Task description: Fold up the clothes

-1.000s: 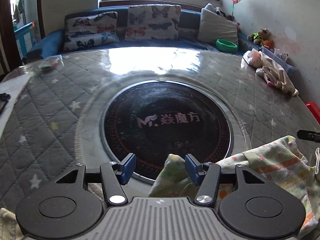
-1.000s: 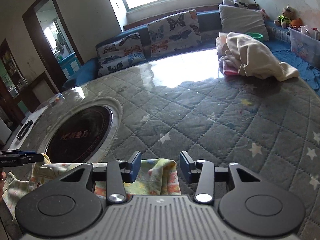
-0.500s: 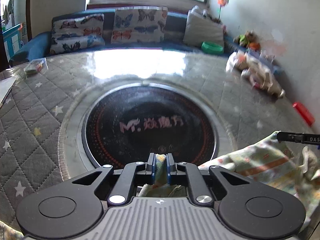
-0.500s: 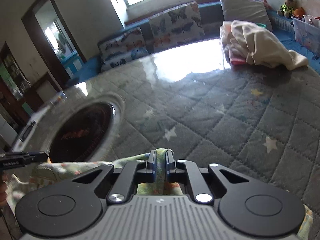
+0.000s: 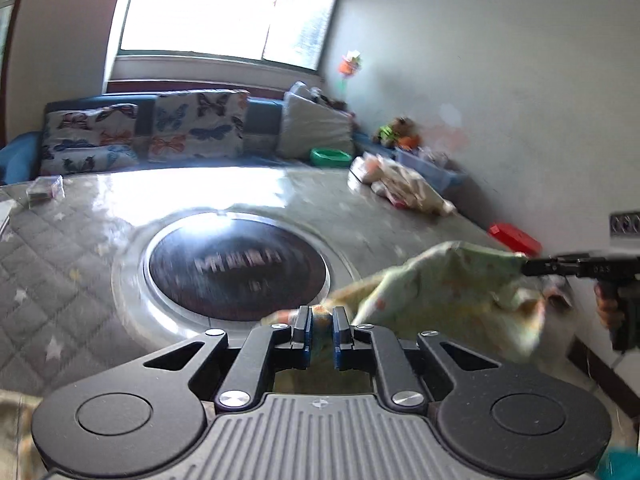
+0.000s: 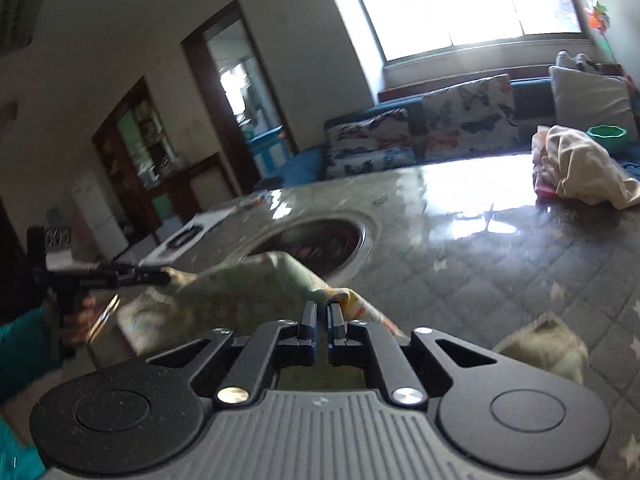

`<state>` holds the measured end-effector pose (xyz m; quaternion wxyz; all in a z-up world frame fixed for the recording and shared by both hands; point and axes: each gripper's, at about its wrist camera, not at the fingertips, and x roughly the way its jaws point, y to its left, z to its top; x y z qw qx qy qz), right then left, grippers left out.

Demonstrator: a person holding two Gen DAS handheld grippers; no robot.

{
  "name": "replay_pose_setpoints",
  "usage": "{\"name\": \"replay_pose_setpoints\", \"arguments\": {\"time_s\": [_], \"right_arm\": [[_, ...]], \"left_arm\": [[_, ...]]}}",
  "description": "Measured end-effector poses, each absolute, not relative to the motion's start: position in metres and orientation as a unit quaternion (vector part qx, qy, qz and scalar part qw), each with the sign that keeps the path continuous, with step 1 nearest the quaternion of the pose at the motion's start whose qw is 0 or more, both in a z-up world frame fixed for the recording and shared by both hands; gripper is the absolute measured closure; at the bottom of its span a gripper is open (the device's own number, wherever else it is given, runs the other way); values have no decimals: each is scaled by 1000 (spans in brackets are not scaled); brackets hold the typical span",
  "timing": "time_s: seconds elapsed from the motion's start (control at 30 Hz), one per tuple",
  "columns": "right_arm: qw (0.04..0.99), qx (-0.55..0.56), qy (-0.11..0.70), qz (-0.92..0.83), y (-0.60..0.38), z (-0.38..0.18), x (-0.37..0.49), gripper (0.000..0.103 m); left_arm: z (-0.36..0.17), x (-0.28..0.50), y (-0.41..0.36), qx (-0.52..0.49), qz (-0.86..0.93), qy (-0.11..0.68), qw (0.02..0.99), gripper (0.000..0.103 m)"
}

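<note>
A pale green patterned garment [image 5: 448, 284] hangs stretched in the air between my two grippers, above the near edge of the quilted table [image 5: 80, 240]. My left gripper [image 5: 320, 320] is shut on one corner of it. My right gripper [image 6: 322, 316] is shut on the other corner; the garment [image 6: 248, 280] sags to the left there. Each gripper shows in the other's view: the right one at far right of the left wrist view [image 5: 532, 267], the left one at far left of the right wrist view [image 6: 160, 278]. Both views are motion-blurred.
A round black hotplate [image 5: 236, 264] is set in the middle of the table. A pile of cream clothes [image 6: 580, 168] lies at the far right. A sofa with butterfly cushions [image 5: 196, 128] stands behind. A red box [image 5: 514, 236] sits by the wall.
Both grippers closed on the garment's corners on the table, then lifted it up off the table and tilted upward, stretching it between them.
</note>
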<state>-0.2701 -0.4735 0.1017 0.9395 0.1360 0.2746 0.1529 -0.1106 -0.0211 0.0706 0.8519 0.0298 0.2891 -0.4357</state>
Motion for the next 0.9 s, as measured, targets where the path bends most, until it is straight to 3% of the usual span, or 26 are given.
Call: {"name": "replay_pose_setpoints", "arguments": {"time_s": [0.13, 0.3, 0.4, 0.43, 0.57, 0.7, 0.9], "right_arm": [[926, 96, 327, 161, -462, 85, -290, 98], [917, 77, 351, 174, -463, 89, -301, 78], [920, 87, 340, 175, -468, 99, -300, 65], [923, 92, 335, 167, -470, 102, -297, 61], [922, 133, 341, 126, -480, 95, -275, 57], [913, 157, 366, 87, -484, 78, -258, 54], [902, 201, 378, 61, -494, 62, -253, 51]], "left_arm": [[57, -135, -14, 80, -449, 311, 834, 92], [54, -147, -10, 118, -461, 316, 821, 86], [65, -149, -4, 114, -464, 293, 828, 66], [68, -147, -3, 110, -458, 288, 834, 53], [65, -128, -5, 72, -415, 310, 852, 43], [53, -104, -12, 31, -388, 354, 851, 42], [48, -92, -24, 22, -392, 361, 846, 46]]}}
